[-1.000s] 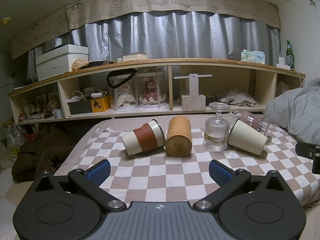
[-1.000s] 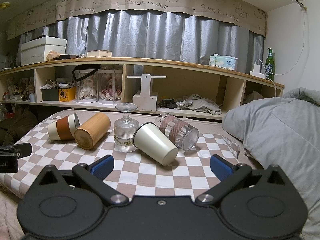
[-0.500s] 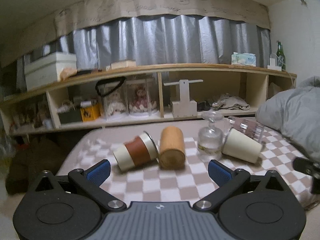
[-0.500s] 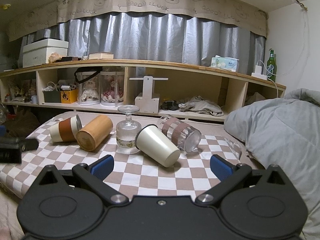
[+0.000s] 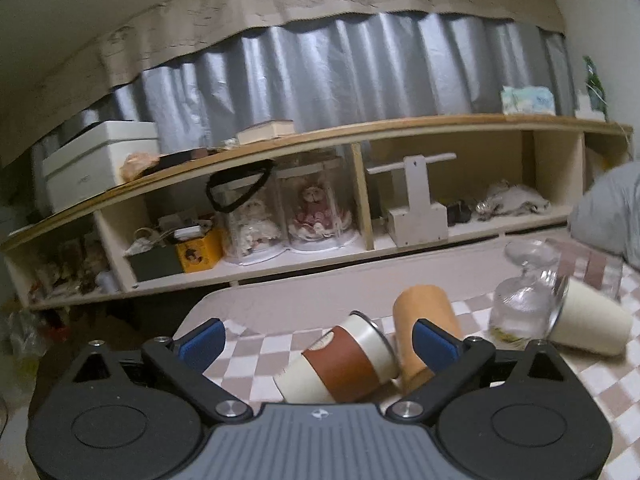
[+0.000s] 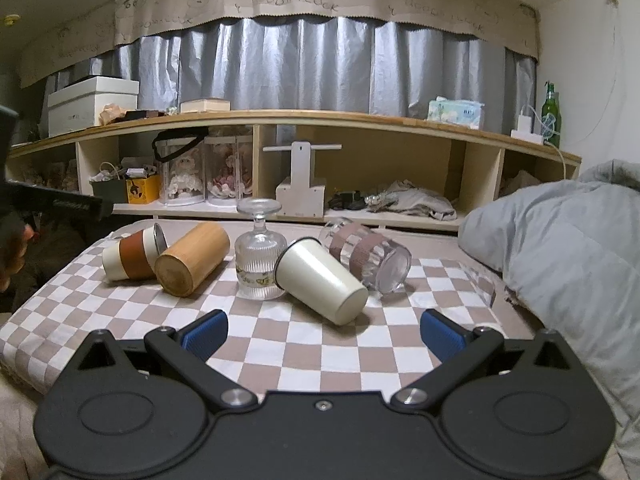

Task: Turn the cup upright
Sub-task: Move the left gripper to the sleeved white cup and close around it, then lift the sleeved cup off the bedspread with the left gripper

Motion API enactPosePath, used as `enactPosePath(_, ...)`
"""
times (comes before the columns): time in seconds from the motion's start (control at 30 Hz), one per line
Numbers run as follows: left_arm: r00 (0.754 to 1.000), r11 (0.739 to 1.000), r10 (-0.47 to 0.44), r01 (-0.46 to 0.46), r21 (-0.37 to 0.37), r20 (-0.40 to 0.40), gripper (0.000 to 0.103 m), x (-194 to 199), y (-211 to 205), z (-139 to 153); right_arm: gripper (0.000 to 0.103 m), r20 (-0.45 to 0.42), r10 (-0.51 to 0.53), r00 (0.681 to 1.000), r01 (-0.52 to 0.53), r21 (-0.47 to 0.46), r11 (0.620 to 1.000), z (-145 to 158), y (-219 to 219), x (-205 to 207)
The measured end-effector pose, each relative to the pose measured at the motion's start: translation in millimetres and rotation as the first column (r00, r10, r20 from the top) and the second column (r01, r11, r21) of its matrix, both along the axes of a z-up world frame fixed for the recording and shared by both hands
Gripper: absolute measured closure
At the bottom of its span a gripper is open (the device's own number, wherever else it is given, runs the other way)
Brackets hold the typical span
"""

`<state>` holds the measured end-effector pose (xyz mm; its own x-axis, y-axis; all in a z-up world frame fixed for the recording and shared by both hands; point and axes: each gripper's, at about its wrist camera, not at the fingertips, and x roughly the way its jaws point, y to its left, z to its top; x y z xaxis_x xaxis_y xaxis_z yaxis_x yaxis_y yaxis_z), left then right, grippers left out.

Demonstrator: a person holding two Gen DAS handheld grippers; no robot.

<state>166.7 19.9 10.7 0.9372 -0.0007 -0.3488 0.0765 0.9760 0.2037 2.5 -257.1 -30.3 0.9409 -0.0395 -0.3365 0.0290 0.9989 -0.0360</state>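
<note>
Right gripper (image 6: 323,330): jaws spread wide, blue pads empty, above the near part of the checkered cloth (image 6: 280,356). On the cloth, left to right: a cream cup with brown sleeve (image 6: 130,254) on its side; a bamboo cup (image 6: 192,264) on its side, touching it; a stemmed glass (image 6: 258,254) standing inverted; a plain cream cup (image 6: 322,280) on its side, leaning against the glass; a clear banded glass (image 6: 368,256) on its side behind it. Grey duvet (image 6: 560,260) at right. Left gripper (image 6: 52,202) partly visible at left edge; state indeterminate.
</note>
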Motion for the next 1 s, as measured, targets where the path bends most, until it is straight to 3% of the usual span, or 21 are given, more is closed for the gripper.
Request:
enactPosePath(0.13, 0.993, 0.989, -0.094, 0.101, 0.106, -0.067, 0.005, 31, 14, -19, 0.000, -0.024, 0.003, 1.000, -0.003, 0.017, 1.000, -5, -4, 6)
enactPosePath(0.23, 0.969, 0.966, -0.191, 0.214, 0.144, -0.159, 0.011, 51, 27, -36, 0.000, -0.038, 0.015, 0.999, -0.014, 0.020, 1.000, -8, -5, 9)
enactPosePath(0.4, 0.936, 0.922, -0.244, 0.305, 0.239, -0.252, 0.015, 76, 36, -61, 0.000, -0.057, 0.033, 0.998, -0.033, 0.015, 0.999, -12, -2, 15)
enactPosePath(0.5, 0.919, 0.906, -0.270, 0.344, 0.248, -0.287, 0.016, 86, 40, -72, 0.000, -0.069, 0.040, 0.997, -0.039, 0.011, 0.999, -14, -1, 19)
enactPosePath(0.67, 0.878, 0.840, -0.322, 0.437, 0.321, -0.354, 0.021, 95, 33, -90, 0.000, -0.094, 0.042, 0.995, -0.042, 0.005, 0.999, -20, 0, 25)
enactPosePath(0.87, 0.887, 0.865, -0.318, 0.416, 0.281, -0.335, 0.037, 88, 43, -87, 0.000, -0.112, 0.047, 0.993, -0.048, -0.004, 0.999, -24, 1, 32)
enactPosePath(1.0, 0.894, 0.872, -0.297, 0.397, 0.286, -0.334, 0.040, 69, 46, -83, 0.000, -0.123, 0.043, 0.991, -0.046, -0.016, 0.999, -27, 3, 34)
